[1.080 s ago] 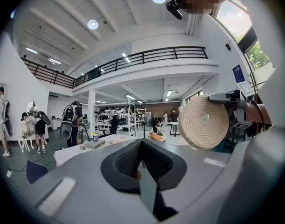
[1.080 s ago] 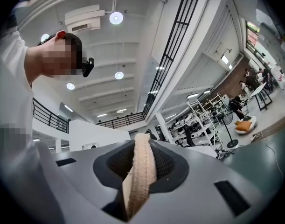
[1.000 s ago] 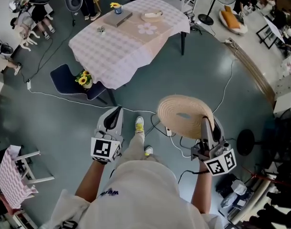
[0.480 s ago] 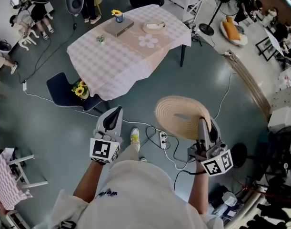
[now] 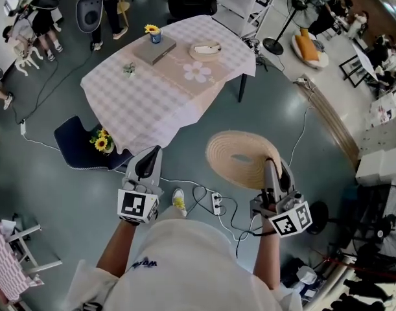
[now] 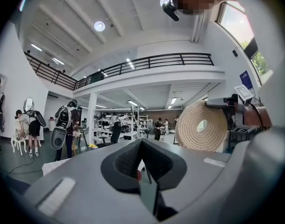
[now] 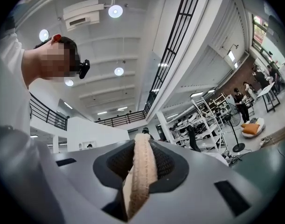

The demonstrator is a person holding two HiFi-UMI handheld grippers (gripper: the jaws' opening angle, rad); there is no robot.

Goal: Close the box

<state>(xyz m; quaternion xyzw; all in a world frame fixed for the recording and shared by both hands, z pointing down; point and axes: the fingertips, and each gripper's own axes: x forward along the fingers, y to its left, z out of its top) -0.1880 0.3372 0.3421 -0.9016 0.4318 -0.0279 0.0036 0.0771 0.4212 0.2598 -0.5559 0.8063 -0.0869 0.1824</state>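
1. Left gripper (image 5: 150, 157): jaws pressed together, nothing between them, held low in front of the body. Best kept free to steady the container once at the table.
2. Checked-cloth table (image 5: 146, 102): well ahead of both grippers. On it are a flat grey case (image 5: 155, 49) and, to its right, a shallow round woven basket (image 5: 205, 48). Going by its shape and weave, the basket is likely the "box" to close; it has no lid on.
3. Power strip (image 5: 216, 204) and cables lie on the floor between the person and the table. Trip risk, so step around them.
4. Woven round lid (image 5: 239, 158): carried in the air, well apart from the basket, roughly flat.
5. Right gripper (image 5: 269, 168): fingers clamped narrow on the lid's near rim, the woven edge sitting between the pads. It's an edge-only hold, so the lid may sag or swing. Carry it level, centre it over the basket rim, lower it flat, then release.
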